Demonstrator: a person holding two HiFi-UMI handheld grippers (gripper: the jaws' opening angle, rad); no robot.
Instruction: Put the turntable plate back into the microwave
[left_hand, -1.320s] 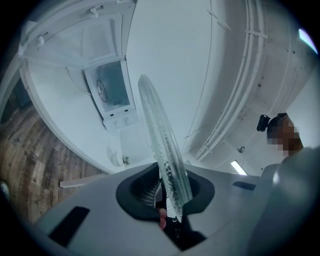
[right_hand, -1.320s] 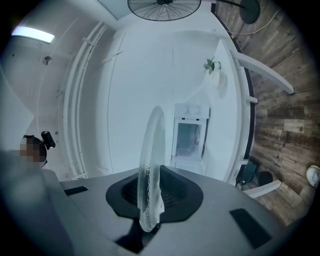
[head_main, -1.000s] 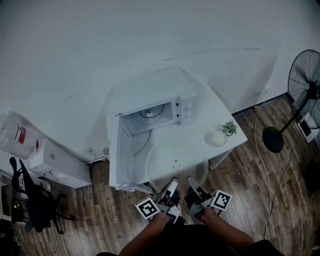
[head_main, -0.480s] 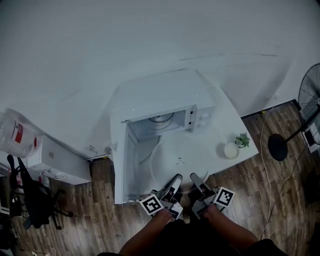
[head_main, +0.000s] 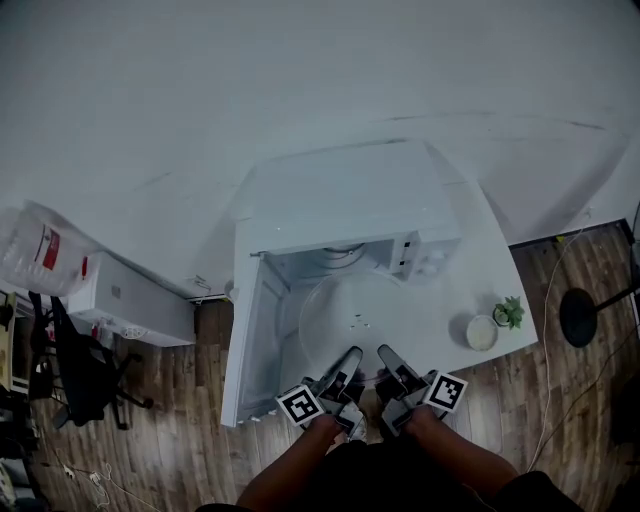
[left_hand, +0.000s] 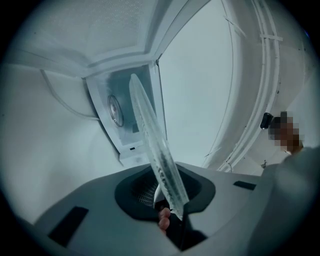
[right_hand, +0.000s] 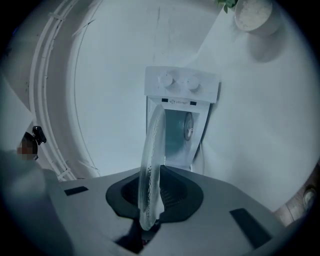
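While the left gripper (head_main: 347, 362) and right gripper (head_main: 388, 360) clamp the plate's (head_main: 355, 312) near rim, the open microwave (head_main: 350, 200) stands just ahead.

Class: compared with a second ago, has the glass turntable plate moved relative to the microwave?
Yes. The turntable plate has moved closer to the microwave. Its far edge now reaches the open front, where a gap showed earlier.

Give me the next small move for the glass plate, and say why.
Probably ease both grippers forward together, level, to slide the turntable plate into the microwave cavity. The left gripper and right gripper each clamp its near rim, the door stands open at the left, and the plate's far edge sits about at the cavity mouth, not yet inside.
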